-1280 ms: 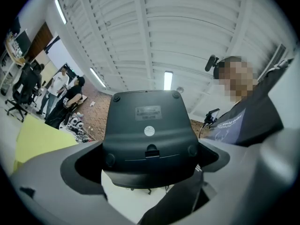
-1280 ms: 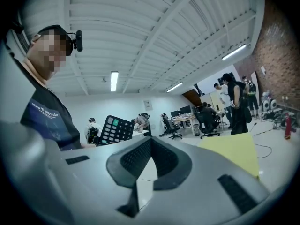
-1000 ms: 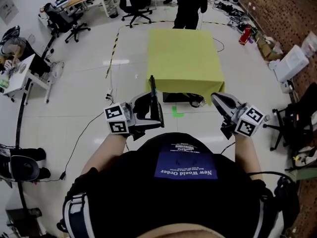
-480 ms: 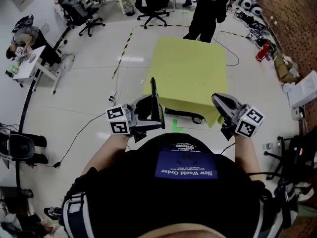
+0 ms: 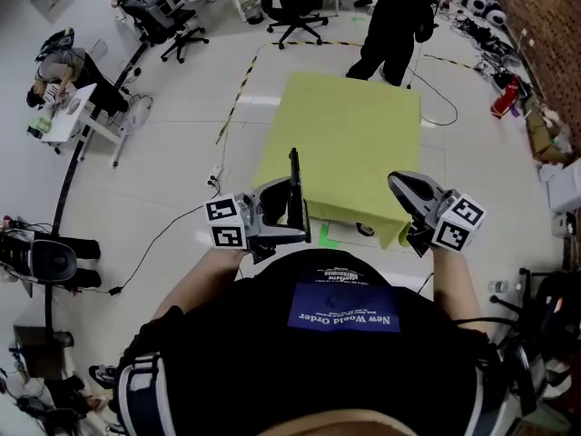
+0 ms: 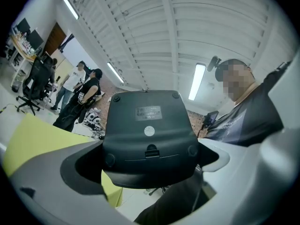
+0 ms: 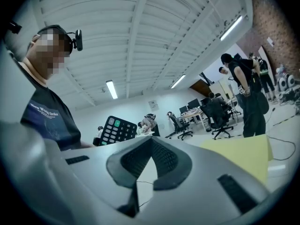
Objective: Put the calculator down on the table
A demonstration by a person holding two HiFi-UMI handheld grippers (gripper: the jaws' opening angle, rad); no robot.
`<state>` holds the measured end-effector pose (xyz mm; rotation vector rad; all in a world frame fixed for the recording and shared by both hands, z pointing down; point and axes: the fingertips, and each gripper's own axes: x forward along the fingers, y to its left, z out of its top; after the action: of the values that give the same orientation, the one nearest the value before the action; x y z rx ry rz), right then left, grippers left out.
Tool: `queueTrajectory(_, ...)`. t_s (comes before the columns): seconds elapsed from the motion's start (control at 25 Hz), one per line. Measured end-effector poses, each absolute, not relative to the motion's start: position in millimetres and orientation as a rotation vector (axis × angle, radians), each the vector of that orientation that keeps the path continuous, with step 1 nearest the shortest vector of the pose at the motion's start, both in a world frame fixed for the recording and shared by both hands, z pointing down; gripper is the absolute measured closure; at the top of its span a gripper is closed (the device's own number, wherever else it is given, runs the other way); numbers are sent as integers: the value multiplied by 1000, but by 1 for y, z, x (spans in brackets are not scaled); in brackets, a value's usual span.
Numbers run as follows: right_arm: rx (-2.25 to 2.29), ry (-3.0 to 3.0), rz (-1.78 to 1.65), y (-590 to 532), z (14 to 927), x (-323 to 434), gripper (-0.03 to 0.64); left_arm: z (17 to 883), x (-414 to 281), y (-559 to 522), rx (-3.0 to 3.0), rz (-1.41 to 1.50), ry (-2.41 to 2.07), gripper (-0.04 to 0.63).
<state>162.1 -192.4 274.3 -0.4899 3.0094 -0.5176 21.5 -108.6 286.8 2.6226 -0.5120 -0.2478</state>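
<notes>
A black calculator (image 5: 295, 196) stands on edge in my left gripper (image 5: 283, 218), which is shut on its lower end, held in front of my chest. The left gripper view shows its back (image 6: 147, 135) with a label and battery cover, pinched between the jaws (image 6: 150, 172). The yellow-green table (image 5: 349, 143) lies just ahead and below, its near edge under both grippers. My right gripper (image 5: 406, 192) hovers over the table's near right corner, shut with nothing in it (image 7: 150, 146). Its view catches the calculator's keys (image 7: 119, 129) and the table (image 7: 239, 156).
A person in black (image 5: 395, 25) stands at the table's far side. Office chairs (image 5: 295, 3) and desks lie beyond, another desk (image 5: 68, 112) at the left. A green tape mark (image 5: 327, 236) and cables (image 5: 172, 234) are on the white floor.
The table has come nearer and now reaches under both grippers. The left gripper, still holding the calculator, has shifted slightly right; the right gripper keeps its pose.
</notes>
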Motion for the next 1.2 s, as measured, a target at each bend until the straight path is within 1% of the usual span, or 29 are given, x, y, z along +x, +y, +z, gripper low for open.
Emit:
queueTrajectory(0.16,-527,3016,-539,-205,281,140,630,290,4,-132,2629,-252,-472,6)
queueTrajectory(0.32,-563,3017,-489,-215,258,119,630,269,-14,-163,2688,-245,-440,6)
queueTrajectory(0.56,-645,3009,-386,-237,229,92,630,235,-58,-193,2743,-342,-365,6)
queueTrajectory(0.8,-675,3005,-316,-241,220,92,630,238,-68,-203,2776,-309,-367,6)
queueTrajectory(0.92,-688,2999,-310,-242,221,95,630,241,-66,-207,2795,-257,-364,6)
queueTrajectory(1.2,-707,2992,-394,-244,237,105,630,277,-58,-224,2791,15,-405,6)
